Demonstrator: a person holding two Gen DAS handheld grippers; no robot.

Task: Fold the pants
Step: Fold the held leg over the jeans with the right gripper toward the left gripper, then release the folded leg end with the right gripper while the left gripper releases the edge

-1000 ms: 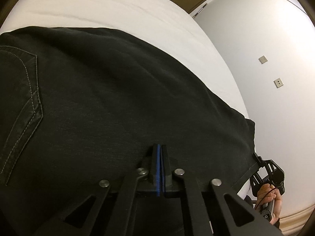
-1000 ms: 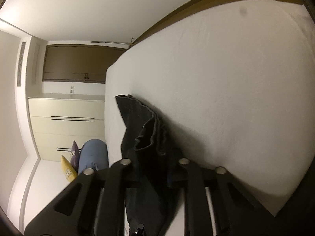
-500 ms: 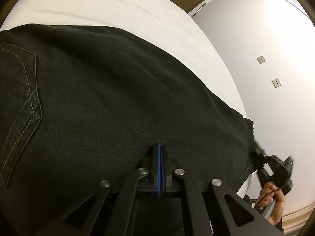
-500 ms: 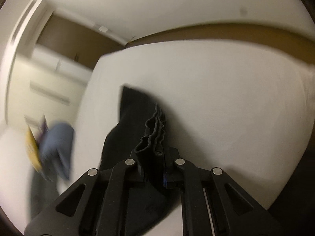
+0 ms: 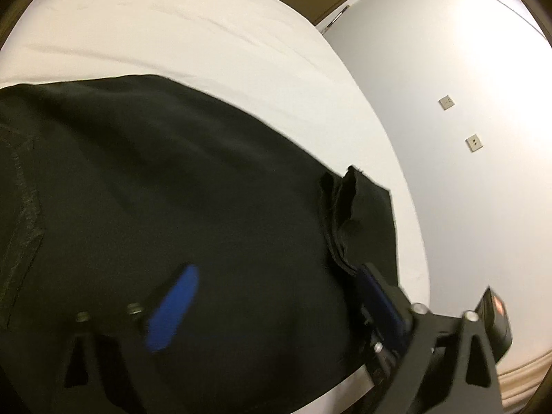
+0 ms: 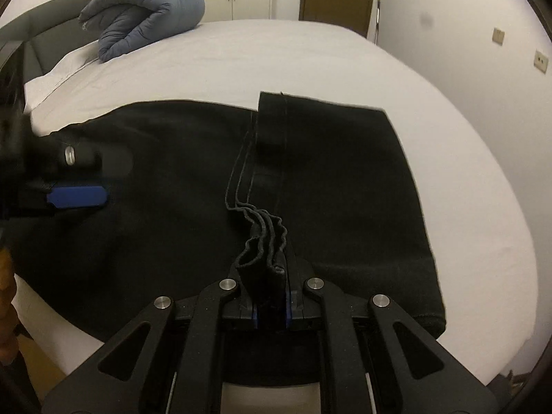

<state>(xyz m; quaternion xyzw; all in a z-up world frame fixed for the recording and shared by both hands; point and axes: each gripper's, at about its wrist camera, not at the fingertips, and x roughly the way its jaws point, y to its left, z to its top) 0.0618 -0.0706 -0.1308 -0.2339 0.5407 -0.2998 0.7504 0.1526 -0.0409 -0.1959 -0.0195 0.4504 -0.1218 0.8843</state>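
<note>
my right gripper (image 6: 270, 310) pointed steeply down at the bed (image 6: 345, 55), its jaws clenched on a bunched wad of hem from the pants (image 6: 165, 214), the layers rippling up between the two blue-lined fingers (image 6: 289, 305). from my left, the left gripper (image 5: 272, 310) hung over the dark cloth with its jaws opening wide; one blue pad (image 5: 172, 310) blurred at the left and the other at the right, with nothing pinched between them, only the cloth lying beneath. in the right view that left tool reached in from the left edge, its blue pad (image 6: 77, 196) just above the fabric. the black pants lay flat across the near part of the white bed, a leg end folded back over the rest, pale stitching running along its seam. a rolled blue quilt (image 6: 148, 17) sat well apart at the far side.
</note>
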